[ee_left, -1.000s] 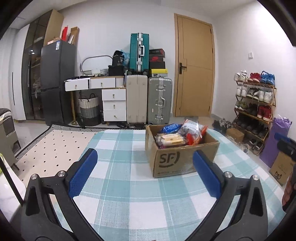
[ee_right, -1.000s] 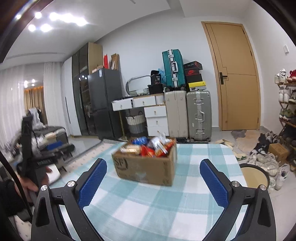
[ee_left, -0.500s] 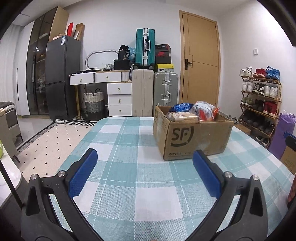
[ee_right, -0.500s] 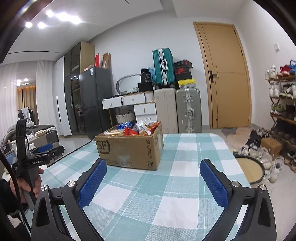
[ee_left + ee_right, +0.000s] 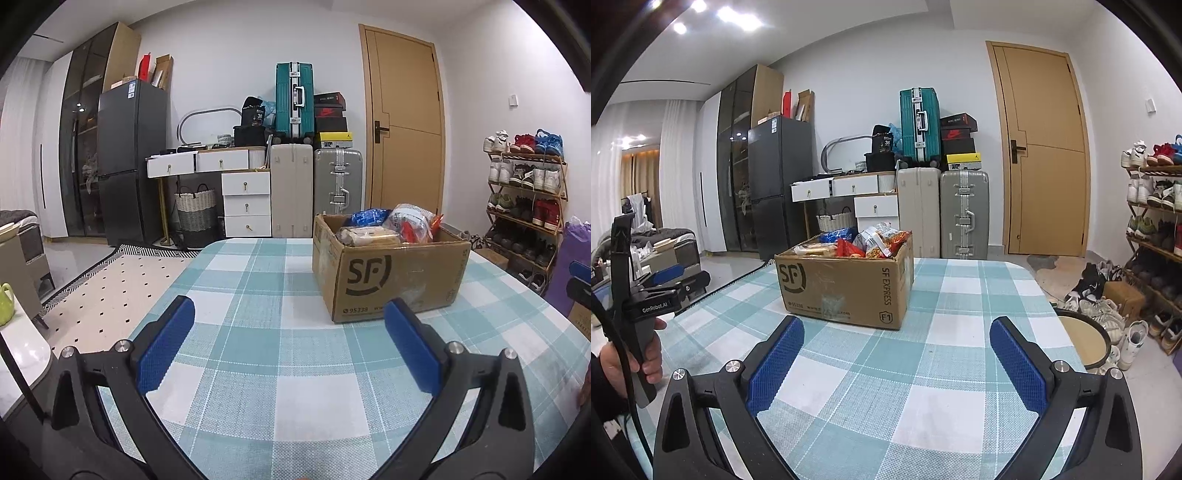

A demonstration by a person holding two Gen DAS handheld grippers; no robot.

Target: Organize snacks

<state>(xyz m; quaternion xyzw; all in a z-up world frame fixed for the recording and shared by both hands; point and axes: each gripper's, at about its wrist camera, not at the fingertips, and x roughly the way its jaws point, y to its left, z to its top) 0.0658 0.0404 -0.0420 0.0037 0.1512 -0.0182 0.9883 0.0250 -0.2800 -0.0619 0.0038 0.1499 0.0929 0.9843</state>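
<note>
While both grippers hover low over the checked tablecloth [image 5: 295, 387], the task's goods are all gathered in one place; entries follow.

Cardboard box [image 5: 391, 280]: open-topped, printed with a courier logo, standing upright on the cloth towards the far side of the table; ahead and right of the left gripper, ahead and slightly left of the right gripper; well apart from both.

Snacks [image 5: 864, 242]: a heap of packets filling the box and rising above its rim; a blue packet [image 5: 369, 216] at the back, a pale wrapped pack [image 5: 369, 234] at the near left, a clear bag with red and orange print [image 5: 410, 221] at the right; further packets cannot be told apart; none lies loose on the visible cloth.

Left gripper [image 5: 288, 339]: blue pads spread wide, nothing between them.

Right gripper [image 5: 897, 354]: blue pads likewise spread wide, nothing held.

Hand [image 5: 624, 362]: seen at the left edge of the right wrist view, gripping the left gripper's handle.

Progress, as a judgement: the scene fits two stages; either the snacks wait in the box to be taken out and sorted, or they are gathered into it and the sorting is over; no other container or sorted row shows on the table to settle which.
</note>
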